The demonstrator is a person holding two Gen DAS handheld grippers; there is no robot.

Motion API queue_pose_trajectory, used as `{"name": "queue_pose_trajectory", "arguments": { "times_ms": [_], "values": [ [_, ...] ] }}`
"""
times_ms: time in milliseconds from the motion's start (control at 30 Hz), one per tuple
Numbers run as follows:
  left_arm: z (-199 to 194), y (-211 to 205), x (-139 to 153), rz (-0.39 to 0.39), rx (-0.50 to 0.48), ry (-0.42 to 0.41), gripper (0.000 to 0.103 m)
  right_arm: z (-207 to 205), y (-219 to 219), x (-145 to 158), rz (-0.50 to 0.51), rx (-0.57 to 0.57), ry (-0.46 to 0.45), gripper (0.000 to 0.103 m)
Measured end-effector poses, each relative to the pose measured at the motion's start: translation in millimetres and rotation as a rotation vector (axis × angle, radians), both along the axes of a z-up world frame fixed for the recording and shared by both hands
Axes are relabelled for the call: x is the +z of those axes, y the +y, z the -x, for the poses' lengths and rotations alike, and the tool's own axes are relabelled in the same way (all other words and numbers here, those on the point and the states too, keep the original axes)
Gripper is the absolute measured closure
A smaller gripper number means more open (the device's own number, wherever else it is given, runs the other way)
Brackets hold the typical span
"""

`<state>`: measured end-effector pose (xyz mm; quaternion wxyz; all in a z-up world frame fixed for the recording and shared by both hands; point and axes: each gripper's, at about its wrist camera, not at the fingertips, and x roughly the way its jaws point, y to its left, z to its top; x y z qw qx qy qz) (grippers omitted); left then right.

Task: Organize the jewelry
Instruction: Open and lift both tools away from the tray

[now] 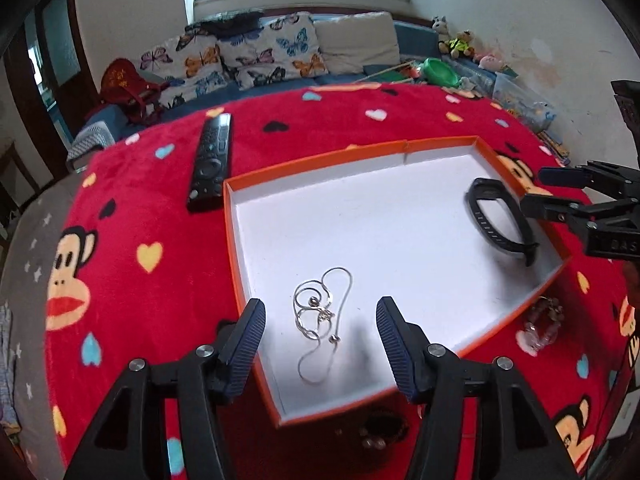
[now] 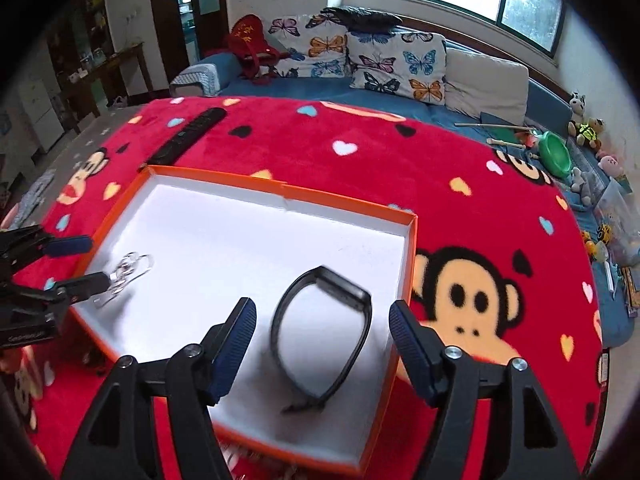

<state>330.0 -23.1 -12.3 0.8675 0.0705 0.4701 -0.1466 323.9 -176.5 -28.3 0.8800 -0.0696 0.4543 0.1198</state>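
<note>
A: Left gripper (image 1: 320,344) hung with jaws spread wide and empty over the near left corner of the orange box lid (image 1: 236,264). Silver necklace (image 1: 320,316) lay coiled loose on the white floor of the lid, between the blue pads but untouched.

B: Looked feather-light, limp and slippery. Likely to tangle or slide off a pad. Best pinched where the loops bunch around the small beads, not on a single strand.

A: Further right, black wristband (image 2: 320,332) rested on its edge near the lid's right wall, clasp end toward the near rim. Right gripper (image 2: 322,344) stood open too, wide, pads either side of the band and clear of it.

B: Springy rubber by the look, light, with decent grip. Could be taken across the strap; the thicker screen part probably more slippery.

A: Beaded bracelet (image 1: 542,324), pale and glassy, sat outside the lid, just beside its right wall on the blanket. Darker beads lay below the near rim, too blurred to name.

B: And the surface?

A: Plush red fleece blanket (image 1: 132,216) with hearts and cartoon monkeys, soft enough to swallow small things. Black remote control (image 1: 210,162) lay at the lid's far left corner. Beyond, a blue sofa with butterfly cushions (image 2: 400,66), stuffed toys at the right end, windows above.
</note>
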Motion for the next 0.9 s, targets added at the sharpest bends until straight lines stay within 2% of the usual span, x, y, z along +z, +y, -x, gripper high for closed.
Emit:
{"name": "queue_pose_trajectory", "arguments": {
  "times_ms": [167,267,533,733,900],
  "values": [
    [42.1,0.2,26.6,-0.002,-0.007,-0.066,0.042,33.1,5.7,17.0,-0.007,0.045,-0.017,0.028],
    [70.4,3.3,37.2,0.014,-0.007,-0.071,0.041,58.1,11.2,22.6,-0.015,0.084,-0.016,0.028],
    [138.9,16.3,49.3,0.034,0.030,-0.080,0.042,122.9,24.6,30.1,0.025,0.175,-0.019,0.028],
    [178.7,29.9,58.3,0.039,0.059,-0.099,0.042,158.5,24.9,41.6,0.070,0.195,-0.046,0.028],
    [205.9,34.6,58.6,0.042,0.054,-0.114,0.042,187.6,22.7,26.5,0.058,0.225,-0.029,0.028]
  ]
}}
